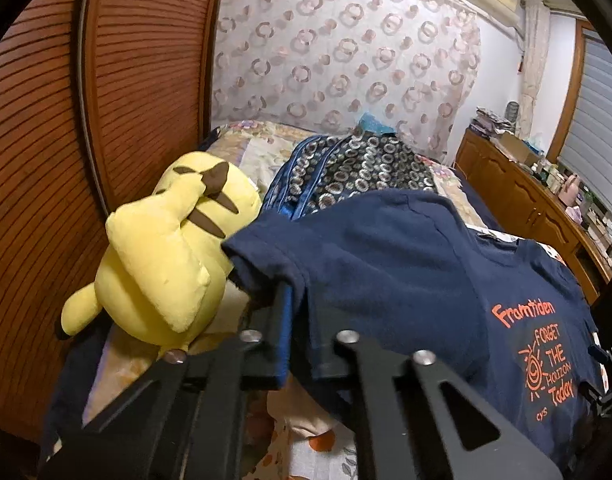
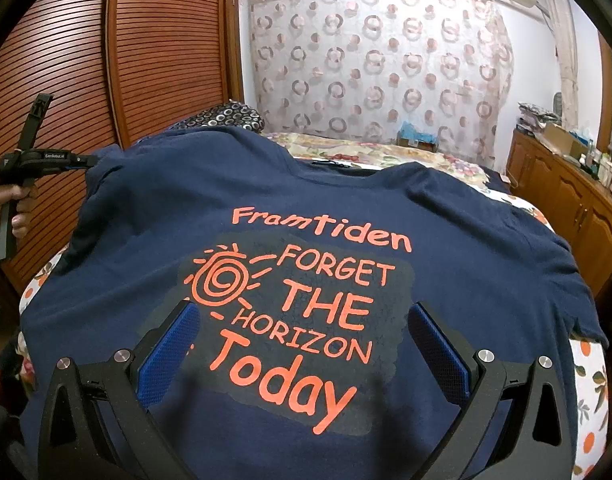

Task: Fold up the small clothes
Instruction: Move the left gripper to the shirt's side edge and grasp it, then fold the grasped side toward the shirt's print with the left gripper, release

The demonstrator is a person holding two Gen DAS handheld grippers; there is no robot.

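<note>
At the far left of the scene a yellow plush toy (image 1: 161, 248) lies on the bed (image 2: 590, 384), just beside the left sleeve of the navy T-shirt (image 2: 153, 240). The shirt lies print-up across the near part of the bed, collar towards the far side, with orange lettering on its chest. The left gripper (image 1: 287, 304) has its jaws closed tight on the sleeve's hem region, the cloth bunched over its fingers and lifted off the bed. The bite looks shallow, so a quick pull across the shirt could slip the sleeve free and drop it in a heap. A swing out to the left could also knock the toy, or drag it along with the cloth.

Towards the middle, the right gripper (image 2: 301, 344) hovers over the printed chest with its blue pads (image 2: 173, 344) spread wide and nothing between them. Because it pins nothing down, a pull from the left hand may drag the whole shirt sideways and wrinkle the body instead of creasing it cleanly. On the right, the other sleeve lies spread near the bed's edge, where such a drag could skew it.
</note>
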